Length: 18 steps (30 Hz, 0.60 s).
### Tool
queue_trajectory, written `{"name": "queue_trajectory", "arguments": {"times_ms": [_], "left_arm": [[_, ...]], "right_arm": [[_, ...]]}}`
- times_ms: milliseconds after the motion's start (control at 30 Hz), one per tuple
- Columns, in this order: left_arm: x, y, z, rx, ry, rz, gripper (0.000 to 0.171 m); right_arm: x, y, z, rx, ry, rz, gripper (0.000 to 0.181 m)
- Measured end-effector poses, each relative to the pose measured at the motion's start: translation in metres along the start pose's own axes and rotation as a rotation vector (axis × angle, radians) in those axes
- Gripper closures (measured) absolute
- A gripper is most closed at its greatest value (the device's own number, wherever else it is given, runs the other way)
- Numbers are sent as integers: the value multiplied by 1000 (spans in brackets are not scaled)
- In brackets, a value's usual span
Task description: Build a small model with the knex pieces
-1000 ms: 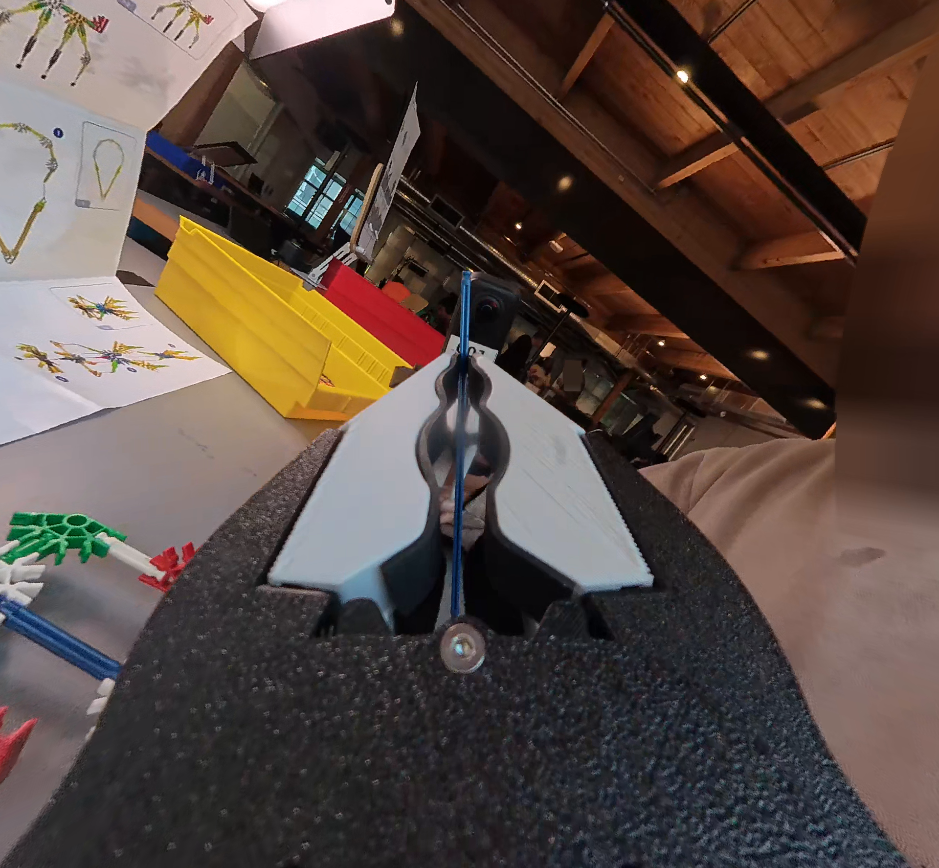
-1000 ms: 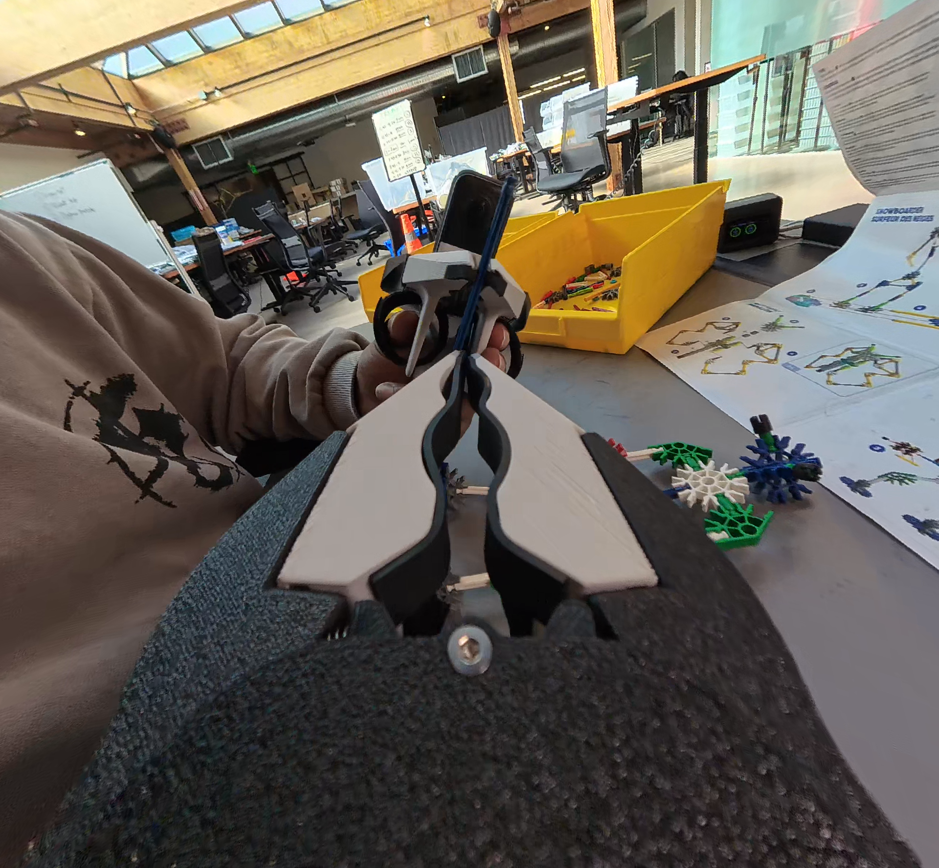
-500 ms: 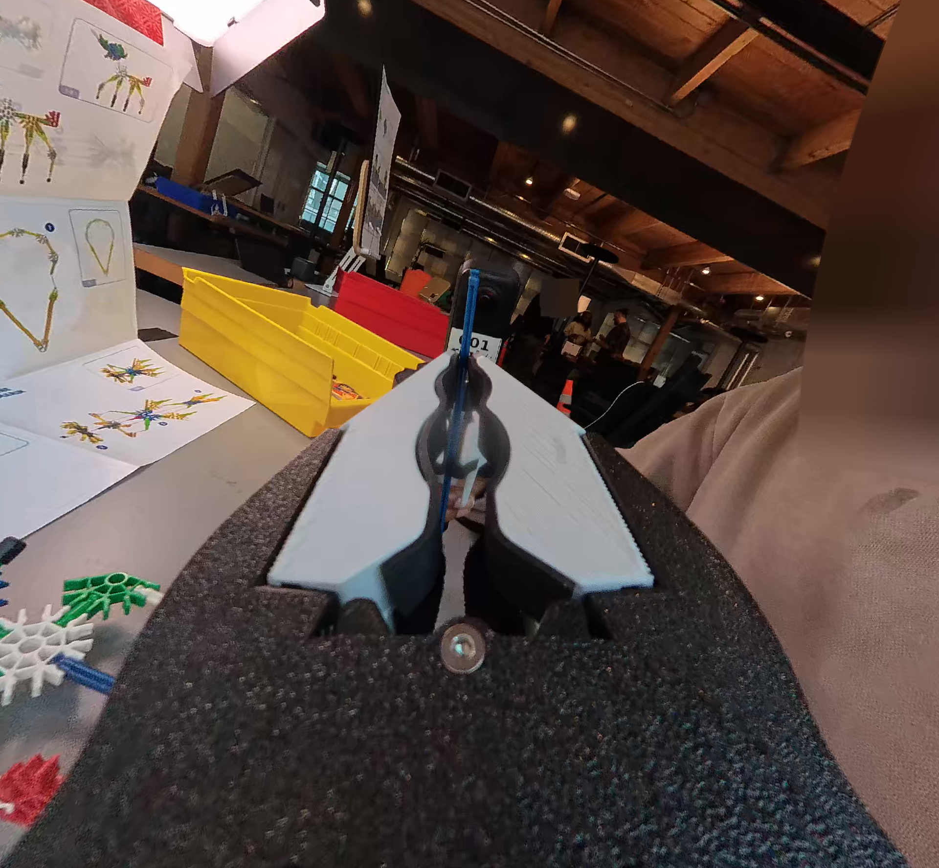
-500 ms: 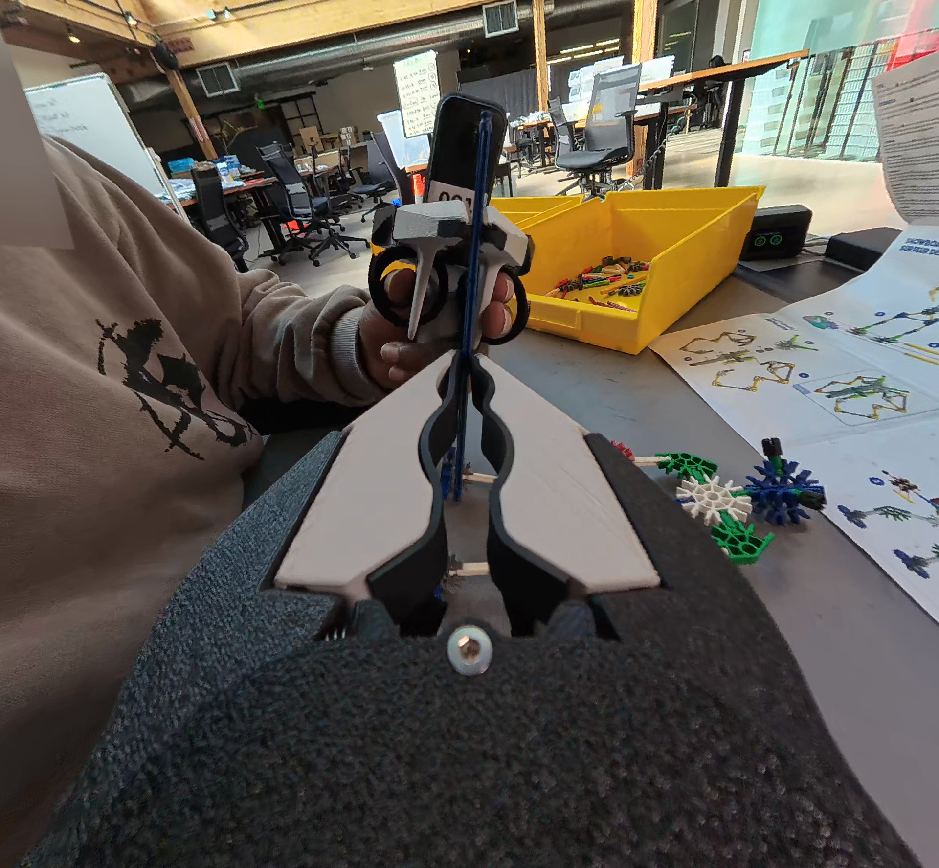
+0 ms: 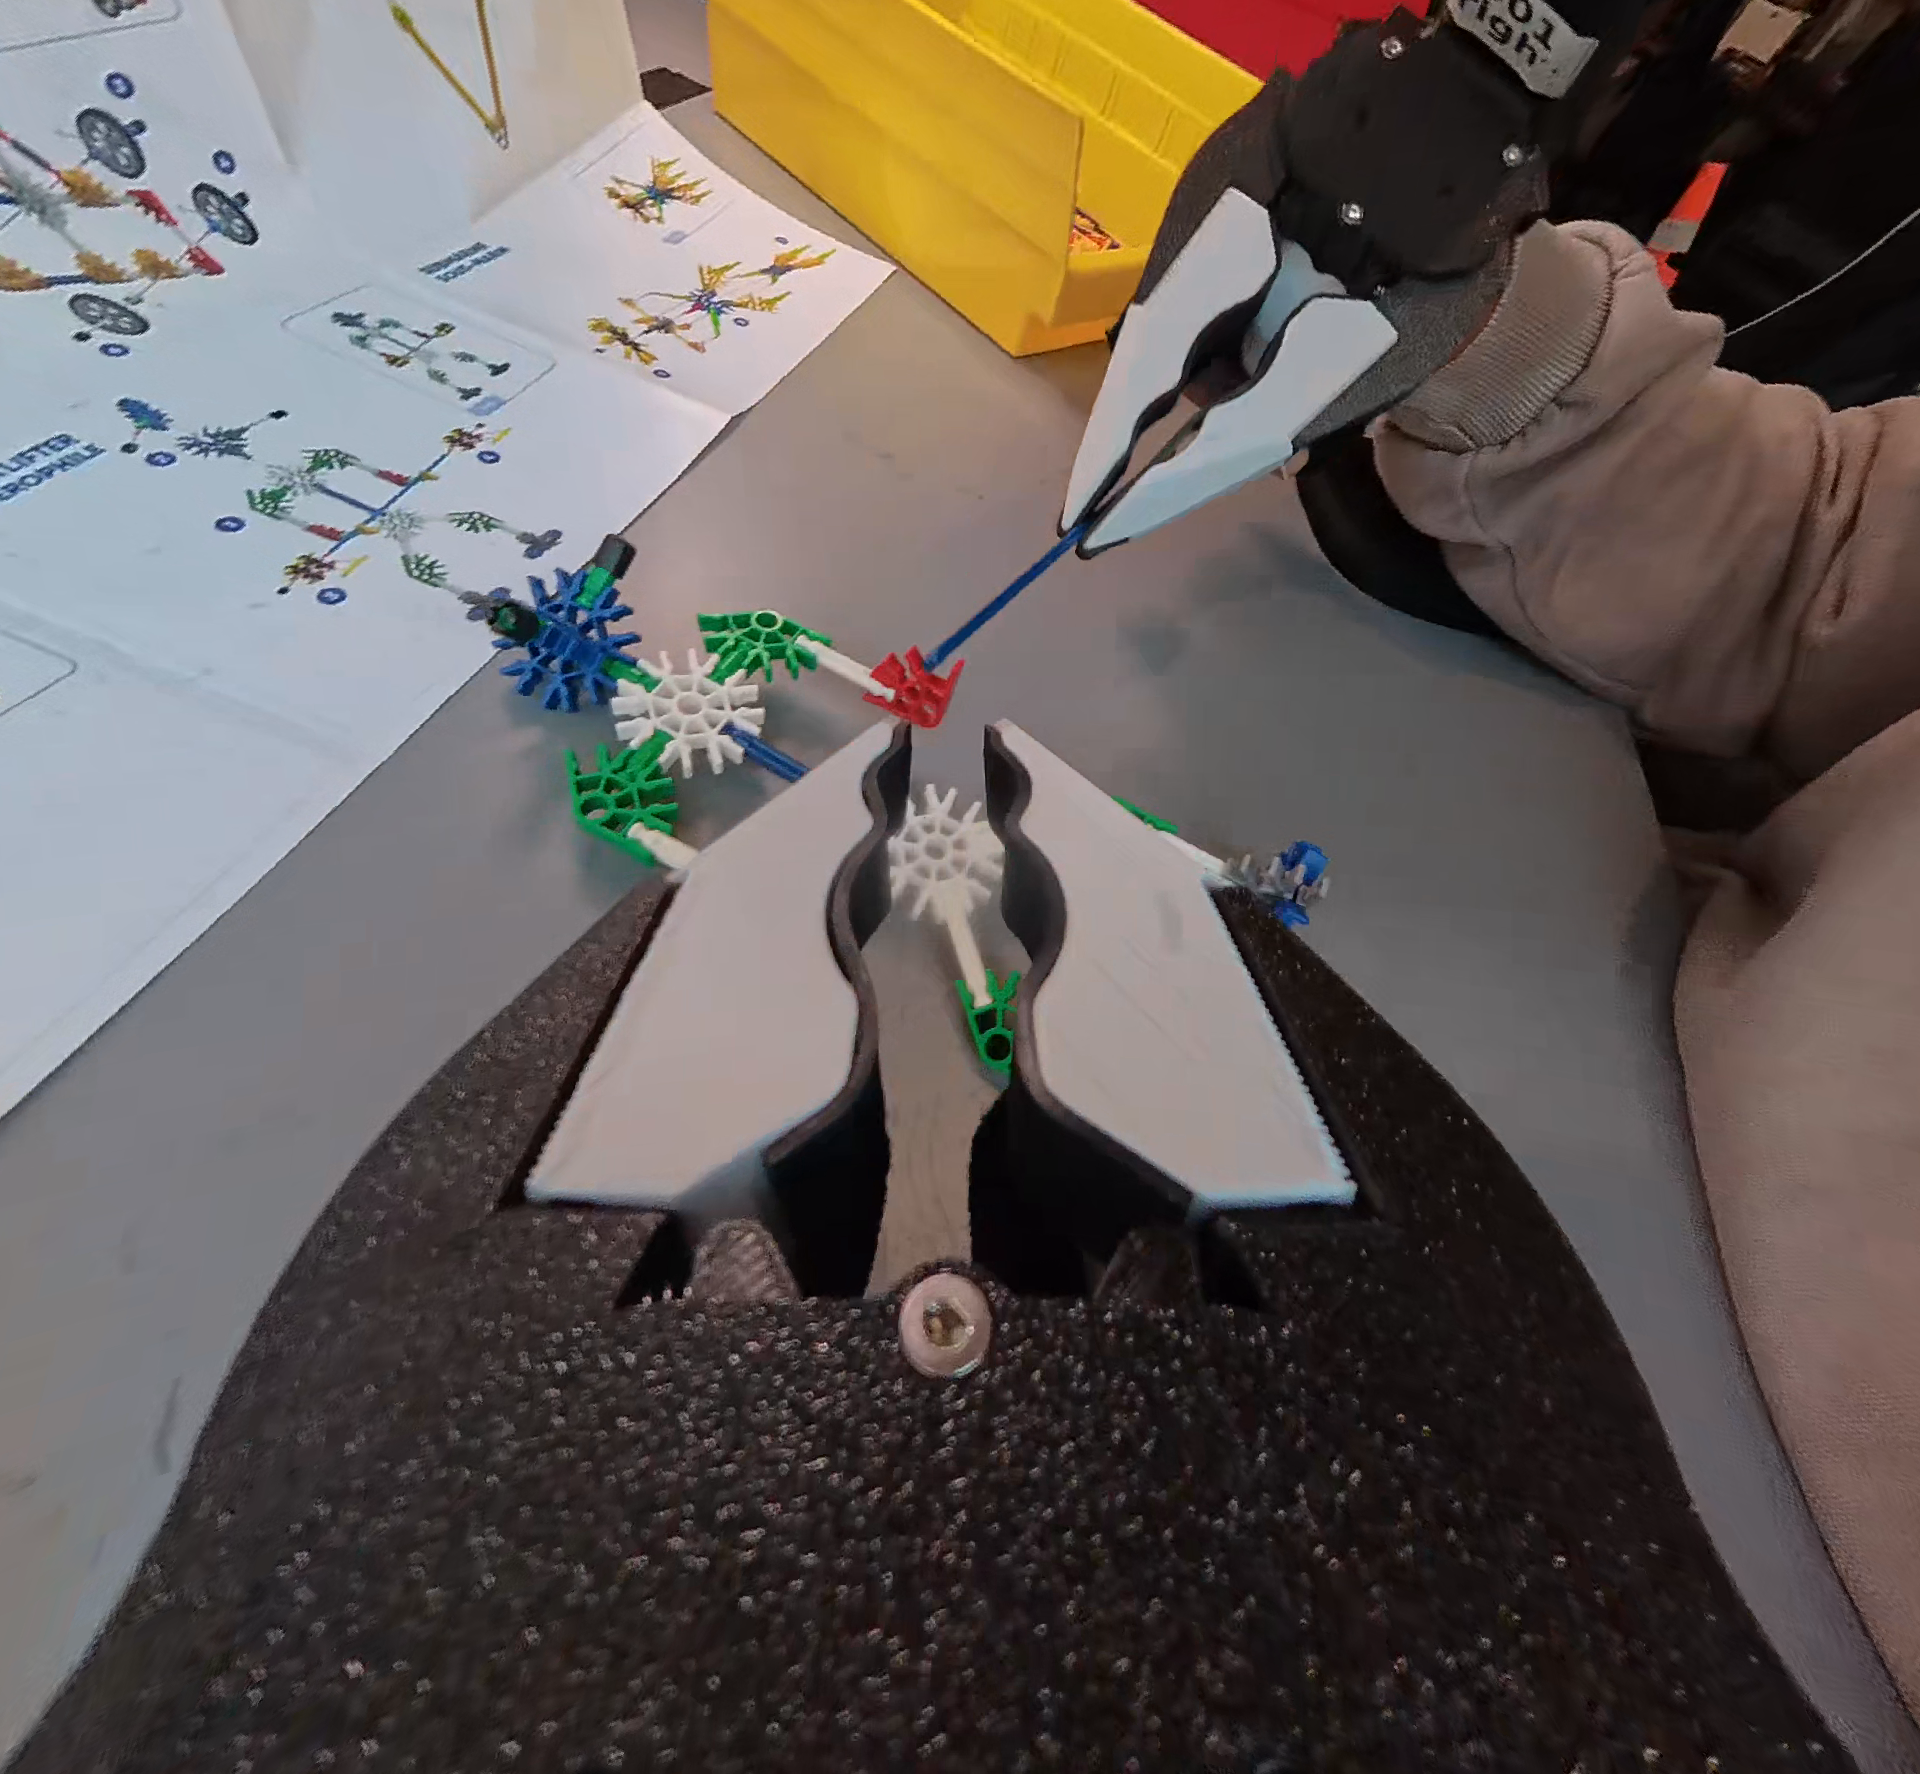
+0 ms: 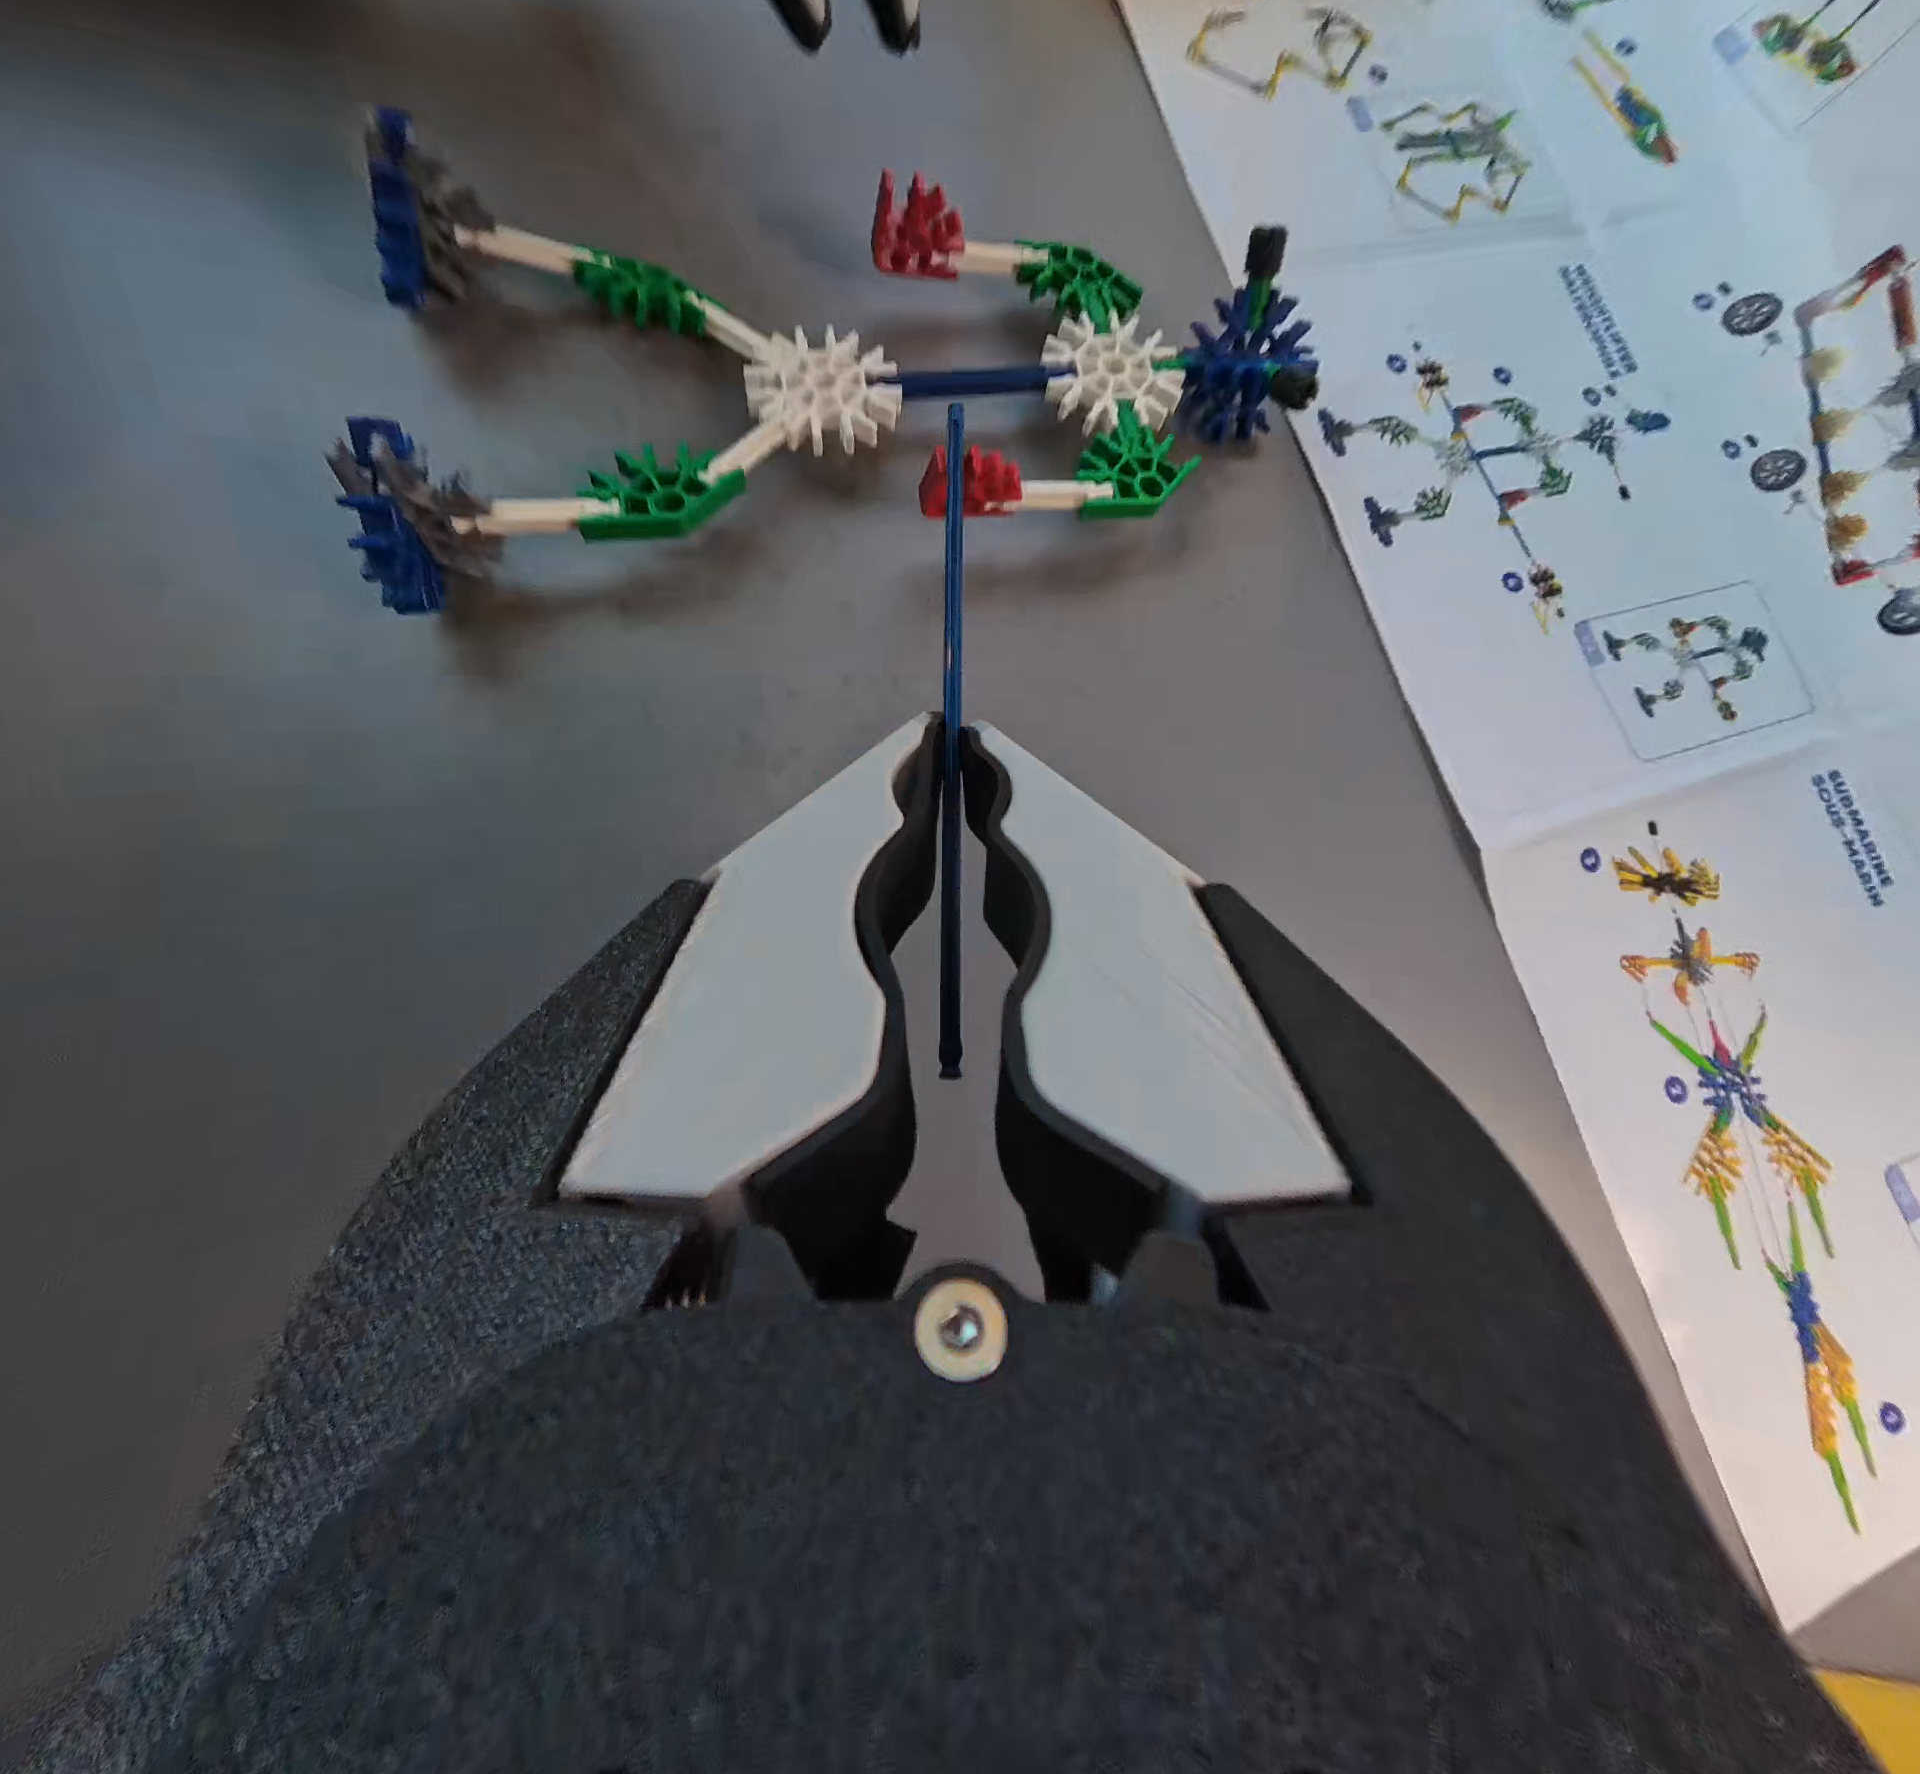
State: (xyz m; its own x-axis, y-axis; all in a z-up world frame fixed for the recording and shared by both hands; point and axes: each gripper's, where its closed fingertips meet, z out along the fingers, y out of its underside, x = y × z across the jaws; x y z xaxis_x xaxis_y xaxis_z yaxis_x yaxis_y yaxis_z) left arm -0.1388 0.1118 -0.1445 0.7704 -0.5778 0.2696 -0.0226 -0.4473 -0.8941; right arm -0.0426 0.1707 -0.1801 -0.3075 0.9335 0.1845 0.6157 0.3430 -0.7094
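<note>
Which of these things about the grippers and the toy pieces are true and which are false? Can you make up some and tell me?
1. The right gripper is pinching a thin blue rod. True.
2. The left gripper is shut on a red piece. False: it is open and holds nothing.
3. The rod's far tip is at a red connector on the toy model. True.
4. The toy model lies inside the yellow bin. False: it lies on the grey table, beside the instruction sheet.
5. The model has two white snowflake-shaped pieces joined by a blue rod. True.
</note>
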Motion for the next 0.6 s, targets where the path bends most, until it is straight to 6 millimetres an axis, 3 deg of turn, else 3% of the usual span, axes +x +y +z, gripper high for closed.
{"name": "queue_trajectory", "arguments": {"times_ms": [100,167,333,500,600], "left_arm": [[-15,10,2,-21,-50,-23,156],[-19,13,4,-31,-64,-28,154],[-18,17,8,-50,-70,-9,153],[-26,29,10,-114,-122,36,153],[-19,34,14,-147,-92,51,153]], "right_arm": [[-7,27,14,-132,-21,-68,179],[-9,34,18,-167,-26,-96,179],[-13,36,14,-175,-50,-113,180],[-21,32,-3,-124,-113,-93,180],[-22,28,-12,-84,-127,-76,180]]}}
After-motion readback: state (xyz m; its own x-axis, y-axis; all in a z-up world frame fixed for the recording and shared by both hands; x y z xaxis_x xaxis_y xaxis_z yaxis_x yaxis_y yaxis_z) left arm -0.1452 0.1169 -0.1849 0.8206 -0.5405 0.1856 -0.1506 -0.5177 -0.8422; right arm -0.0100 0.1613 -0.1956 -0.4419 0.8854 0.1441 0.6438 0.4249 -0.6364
